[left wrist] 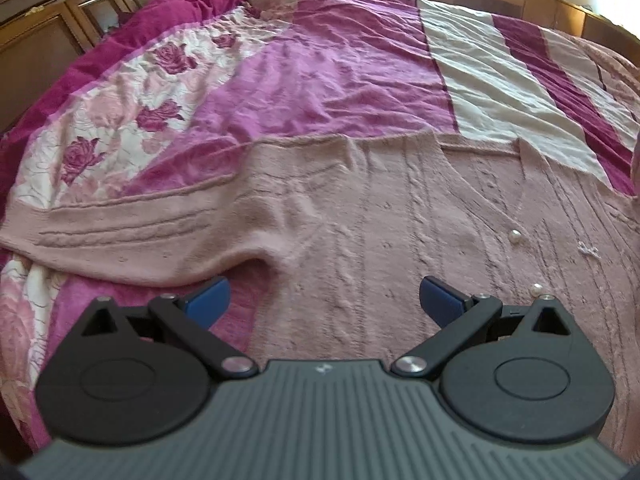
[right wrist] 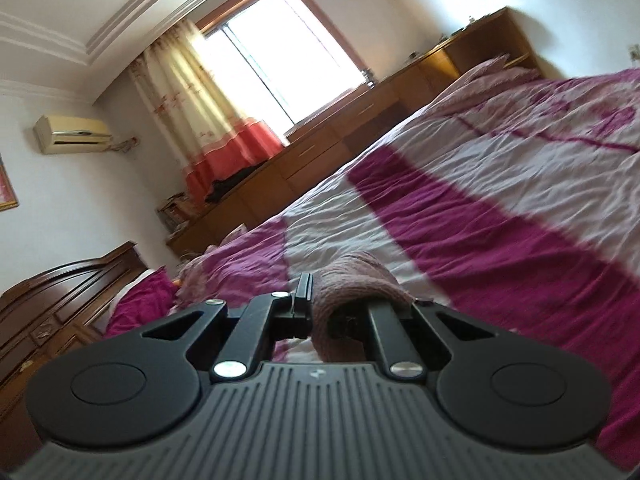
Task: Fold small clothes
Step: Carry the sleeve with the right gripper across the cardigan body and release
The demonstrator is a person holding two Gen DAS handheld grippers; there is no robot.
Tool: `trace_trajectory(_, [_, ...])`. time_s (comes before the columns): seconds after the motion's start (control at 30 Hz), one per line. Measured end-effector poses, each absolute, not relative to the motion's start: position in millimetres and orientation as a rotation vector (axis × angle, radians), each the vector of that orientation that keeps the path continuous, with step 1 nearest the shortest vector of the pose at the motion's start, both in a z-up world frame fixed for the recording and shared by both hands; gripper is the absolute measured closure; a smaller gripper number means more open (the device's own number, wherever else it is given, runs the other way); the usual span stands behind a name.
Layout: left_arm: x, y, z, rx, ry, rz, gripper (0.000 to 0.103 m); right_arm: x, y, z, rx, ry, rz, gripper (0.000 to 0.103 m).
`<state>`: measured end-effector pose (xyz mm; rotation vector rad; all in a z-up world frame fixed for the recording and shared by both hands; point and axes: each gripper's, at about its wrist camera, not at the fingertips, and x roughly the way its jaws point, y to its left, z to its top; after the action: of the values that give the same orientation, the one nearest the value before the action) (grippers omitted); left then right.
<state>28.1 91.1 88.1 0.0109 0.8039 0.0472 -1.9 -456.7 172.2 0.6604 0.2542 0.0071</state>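
Observation:
A pale pink knitted cardigan (left wrist: 400, 216) with pearl buttons lies flat on the bedspread (left wrist: 320, 80), one sleeve (left wrist: 120, 232) stretched out to the left. My left gripper (left wrist: 324, 300) is open and empty, hovering low over the cardigan's body near the armpit. My right gripper (right wrist: 320, 300) is shut on a fold of the pink knit (right wrist: 356, 292), which drapes over its right finger and hides it. The right gripper is lifted and tilted above the bed (right wrist: 480, 200).
The bed is covered by a magenta, white and rose-patterned spread. Wooden cabinets (left wrist: 60, 28) run along the far side. In the right wrist view, a dark headboard (right wrist: 60, 300) stands at the left, with a low wooden dresser (right wrist: 340, 140) under the window.

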Motion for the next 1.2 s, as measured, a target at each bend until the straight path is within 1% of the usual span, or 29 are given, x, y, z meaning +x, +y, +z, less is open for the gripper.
trace_trajectory(0.3, [22,112,86,-0.046,0.801,0.076,0.000,17,-374,147,0.556,0.320,0.108,0.096])
trace_trajectory(0.63, [18,117,79,-0.040,0.803,0.085,0.000,33,-297,70,0.356,0.545,0.178,0.095])
trace_trajectory(0.83, [18,117,76,-0.044,0.808,0.085,0.000,41,-285,39,0.328,0.663,0.245,0.094])
trace_trajectory(0.87, [18,116,76,-0.044,0.808,0.083,0.000,41,-284,35,0.328,0.690,0.260,0.088])
trace_trajectory(0.9, [17,115,77,-0.043,0.807,0.079,0.000,45,-282,33,0.324,0.718,0.267,0.078])
trace_trajectory(0.93, [17,115,77,-0.041,0.806,0.075,0.000,45,-280,30,0.323,0.739,0.280,0.072])
trace_trajectory(1.0, [18,112,78,-0.035,0.802,0.068,0.000,47,-282,26,0.349,0.774,0.347,0.053])
trace_trajectory(1.03, [18,110,78,-0.030,0.799,0.063,0.000,47,-284,28,0.361,0.787,0.367,0.050])
trace_trajectory(1.1, [18,107,79,-0.023,0.794,0.054,0.000,45,-288,32,0.393,0.812,0.382,0.042])
trace_trajectory(1.2, [19,101,79,-0.016,0.791,0.038,0.000,38,-298,42,0.441,0.832,0.394,0.033])
